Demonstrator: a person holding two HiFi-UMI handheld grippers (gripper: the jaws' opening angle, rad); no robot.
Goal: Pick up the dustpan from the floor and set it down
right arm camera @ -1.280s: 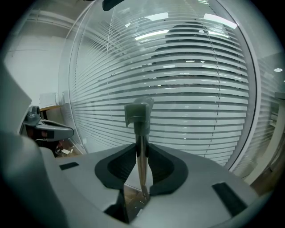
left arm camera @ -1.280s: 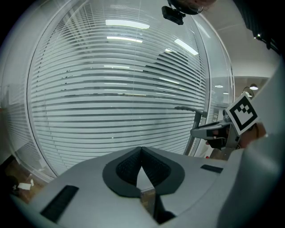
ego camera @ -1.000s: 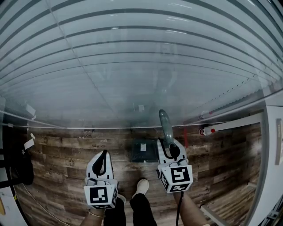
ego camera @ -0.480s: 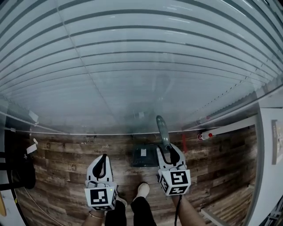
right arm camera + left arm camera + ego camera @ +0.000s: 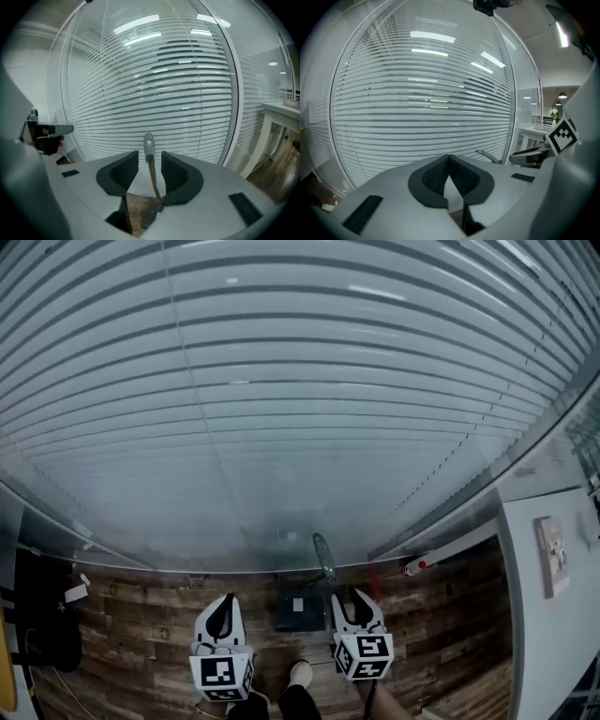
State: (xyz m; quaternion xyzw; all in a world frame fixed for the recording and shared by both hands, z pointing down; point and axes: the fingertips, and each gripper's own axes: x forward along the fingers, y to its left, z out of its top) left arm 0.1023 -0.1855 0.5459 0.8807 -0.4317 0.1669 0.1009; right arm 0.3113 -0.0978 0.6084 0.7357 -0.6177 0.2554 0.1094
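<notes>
Two grippers at lower centre, left gripper (image 5: pixel 222 602) shut tight and empty, right gripper (image 5: pixel 354 597) jaws just opening wide, dustpan (image 5: pixel 300 611) handle (image 5: pixel 149 152) upright between them.

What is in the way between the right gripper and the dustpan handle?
Nothing visible. The right gripper has just been opening its jaws, and the dustpan handle stands in the gap between them.

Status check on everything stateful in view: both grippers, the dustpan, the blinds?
Dark dustpan with long grey handle: on the wooden floor, handle upright.
Right gripper: open, jaws just opened; handle between them, ungripped.
Left gripper: shut, empty.
White slatted blinds: lowered.
</notes>
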